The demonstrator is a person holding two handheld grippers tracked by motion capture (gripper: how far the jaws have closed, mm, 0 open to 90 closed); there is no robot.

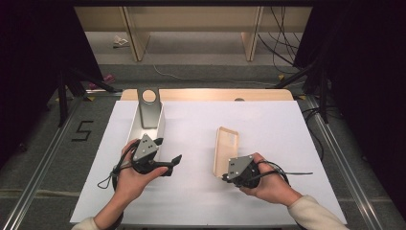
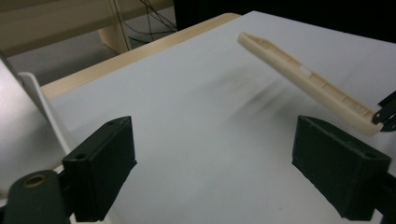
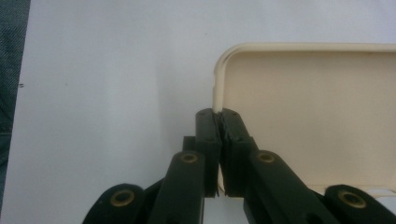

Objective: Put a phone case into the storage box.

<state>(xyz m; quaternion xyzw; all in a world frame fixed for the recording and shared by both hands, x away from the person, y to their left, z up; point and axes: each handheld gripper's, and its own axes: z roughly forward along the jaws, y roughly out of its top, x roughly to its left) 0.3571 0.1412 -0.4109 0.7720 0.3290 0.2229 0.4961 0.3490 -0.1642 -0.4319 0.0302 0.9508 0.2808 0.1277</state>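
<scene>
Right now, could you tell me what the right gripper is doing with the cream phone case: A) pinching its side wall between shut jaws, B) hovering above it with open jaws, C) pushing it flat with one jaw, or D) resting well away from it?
A: the right gripper has its jaws shut on the rim of the cream phone case, near a rounded corner.

Cream phone case (image 1: 225, 149), mid-frame: smooth matt plastic. White sheet (image 1: 201, 143) over table: matt, paper-like. Wooden table edge (image 1: 206, 94), upper centre: pale, smooth. Grey stand (image 1: 149, 109), upper left: dull brushed metal. Gripper jaws: matt black plastic.
</scene>
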